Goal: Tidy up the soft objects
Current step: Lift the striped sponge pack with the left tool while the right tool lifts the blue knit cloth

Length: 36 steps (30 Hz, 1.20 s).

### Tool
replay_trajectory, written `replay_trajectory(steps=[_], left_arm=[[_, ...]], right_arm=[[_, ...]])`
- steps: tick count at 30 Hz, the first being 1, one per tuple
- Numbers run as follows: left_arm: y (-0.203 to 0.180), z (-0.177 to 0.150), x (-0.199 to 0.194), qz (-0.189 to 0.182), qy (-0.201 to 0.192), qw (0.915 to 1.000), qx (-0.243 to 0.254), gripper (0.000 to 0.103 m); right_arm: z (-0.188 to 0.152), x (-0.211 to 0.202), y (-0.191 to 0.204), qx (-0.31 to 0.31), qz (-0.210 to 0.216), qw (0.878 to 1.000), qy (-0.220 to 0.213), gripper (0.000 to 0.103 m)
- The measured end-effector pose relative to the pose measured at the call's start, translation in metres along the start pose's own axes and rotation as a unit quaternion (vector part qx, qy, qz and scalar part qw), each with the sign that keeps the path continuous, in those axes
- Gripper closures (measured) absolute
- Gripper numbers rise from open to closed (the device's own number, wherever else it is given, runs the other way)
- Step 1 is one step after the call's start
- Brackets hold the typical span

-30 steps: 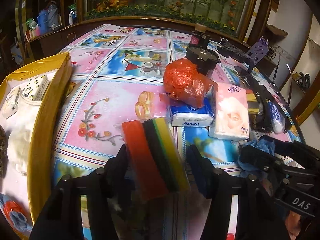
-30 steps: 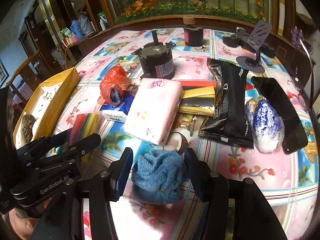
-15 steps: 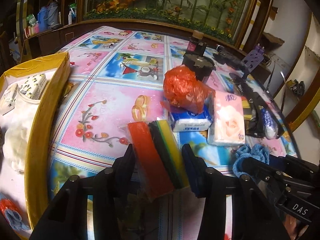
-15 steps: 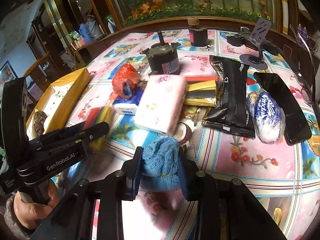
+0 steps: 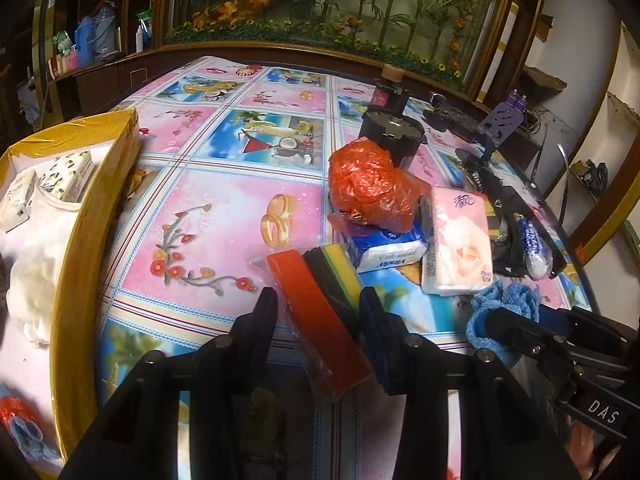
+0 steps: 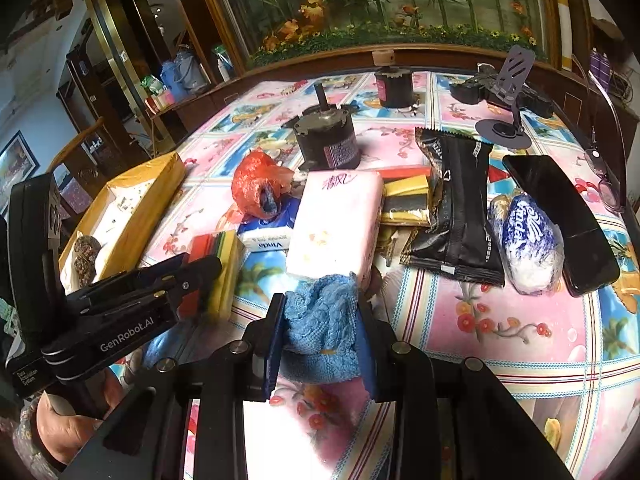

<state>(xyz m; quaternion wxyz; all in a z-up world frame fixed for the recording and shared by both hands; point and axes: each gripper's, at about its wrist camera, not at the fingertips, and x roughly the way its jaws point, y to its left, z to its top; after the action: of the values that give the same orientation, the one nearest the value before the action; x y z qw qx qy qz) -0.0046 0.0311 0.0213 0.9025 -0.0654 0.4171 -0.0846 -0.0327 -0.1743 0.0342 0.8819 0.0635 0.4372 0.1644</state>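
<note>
A plastic-wrapped pack of sponges (image 5: 304, 296) in red, black, green and yellow lies on the flowered tablecloth, and my left gripper (image 5: 318, 304) is shut on it from both sides. The same pack (image 6: 224, 248) and the left gripper (image 6: 196, 268) show at the left of the right wrist view. My right gripper (image 6: 320, 308) is shut on a blue knitted cloth (image 6: 320, 324), bunched between its pads. In the left wrist view that cloth (image 5: 504, 296) sits at the right, in front of the right gripper (image 5: 520, 324).
A yellow box (image 5: 80, 240) at the left holds a white cloth and small tissue packs. Behind the grippers lie a red plastic bag (image 5: 368, 184), a Vinda tissue pack (image 5: 388, 248), a pink tissue pack (image 6: 336, 220), a black motor (image 6: 326, 140), a black packet (image 6: 460, 200) and a phone (image 6: 560, 220).
Both pairs of jaws have come together: the left pair onto the sponge pack, the right pair onto the blue cloth, which is now squeezed narrower.
</note>
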Motion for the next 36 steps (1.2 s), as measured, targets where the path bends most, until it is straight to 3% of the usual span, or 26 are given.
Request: replay_trajectory(steps=[1,3,7,10,13,20,30,31,33,36], left_arm=[[0.000,0.000,0.000,0.004,0.000,1.0000,-0.001,0.055],[0.001,0.000,0.004,0.013,0.012,0.9998,-0.004,0.031],[0.001,-0.001,0.007,0.015,0.020,0.9997,-0.002,0.027],[-0.005,-0.002,0.007,0.014,0.021,0.9996,0.014,0.036],[-0.009,-0.003,0.007,0.006,0.019,0.9995,0.025,0.056],[0.001,-0.002,0.003,-0.026,0.008,0.9996,-0.002,0.066],[0.002,-0.001,-0.001,-0.033,0.008,0.9994,-0.008,0.069],[0.002,-0.002,0.000,-0.032,0.011,0.9994,-0.008,0.067],[0.001,-0.002,0.001,-0.021,0.016,0.9996,-0.008,0.050],[-0.007,-0.003,0.001,-0.004,0.021,0.9997,0.013,0.032]], right_arm=[[0.000,0.001,0.000,-0.001,-0.002,1.000,0.001,0.066],[0.000,0.001,0.000,-0.001,-0.004,1.000,0.001,0.066],[-0.001,0.001,0.000,-0.002,-0.012,1.000,0.006,0.062],[-0.003,0.007,0.003,-0.012,-0.025,0.999,0.021,0.058],[-0.005,0.010,0.004,-0.016,-0.024,0.999,0.026,0.060],[-0.006,0.005,0.002,-0.010,-0.012,1.000,0.015,0.065],[-0.003,0.001,0.001,-0.004,-0.009,1.000,0.007,0.065],[-0.004,0.001,0.001,-0.003,-0.009,1.000,0.006,0.065],[-0.003,0.001,0.000,-0.001,-0.009,1.000,0.005,0.065],[-0.003,0.001,-0.002,0.005,-0.010,1.000,0.006,0.065]])
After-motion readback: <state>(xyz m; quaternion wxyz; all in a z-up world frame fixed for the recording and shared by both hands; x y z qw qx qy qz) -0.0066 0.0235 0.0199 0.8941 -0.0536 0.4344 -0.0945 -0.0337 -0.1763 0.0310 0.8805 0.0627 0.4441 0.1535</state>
